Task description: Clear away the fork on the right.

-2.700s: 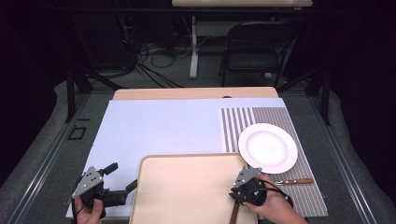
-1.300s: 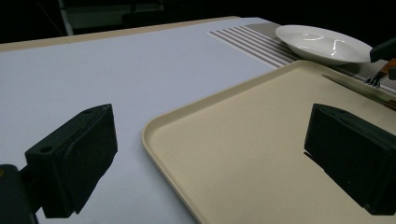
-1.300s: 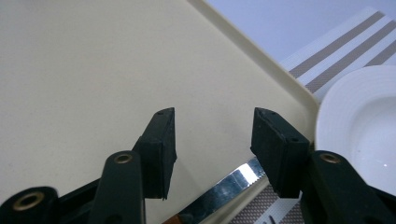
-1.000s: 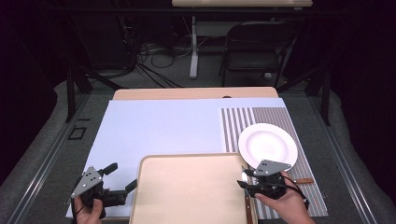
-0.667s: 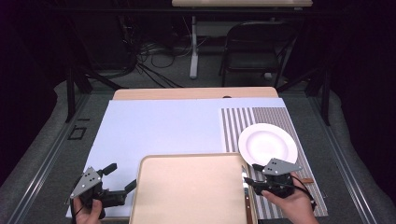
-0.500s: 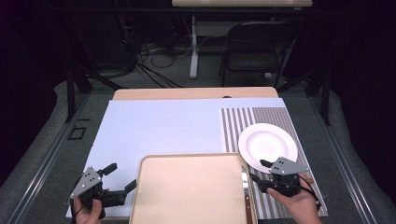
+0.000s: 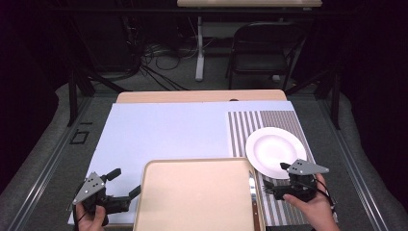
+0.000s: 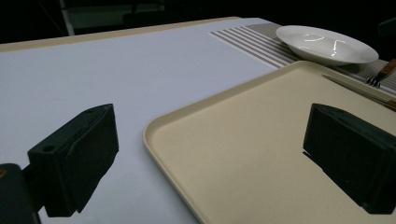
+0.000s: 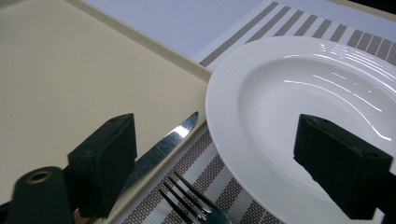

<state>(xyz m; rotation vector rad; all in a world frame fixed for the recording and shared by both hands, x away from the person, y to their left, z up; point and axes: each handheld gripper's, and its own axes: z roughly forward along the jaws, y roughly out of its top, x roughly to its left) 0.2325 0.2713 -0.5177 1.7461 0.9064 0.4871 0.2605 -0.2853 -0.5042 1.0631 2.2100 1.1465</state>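
The right gripper [image 7: 285, 185] hangs low over the near right corner of the table, its two black jaws spread wide; they have just been opening, and nothing is pinched between them. In the right gripper view, the tines of a silver metal fork [image 9: 194, 204] lie on the mat directly below the gap, and the serrated blade of a steel table knife [image 9: 164, 148] rests along the right rim of the tray, just beside the left jaw. Past the right jaw sits a round white ceramic plate [image 7: 275, 149], on a brown-and-white striped placemat [image 7: 262, 122].

The left gripper [image 7: 124, 185] is held at the near left, jaws likewise spread and holding nothing, straddling the left edge of a large cream rectangular plastic tray [image 7: 197, 197]. The tray lies on a pale lilac sheet [image 7: 163, 130] covering a light wooden tabletop [image 7: 192, 96].
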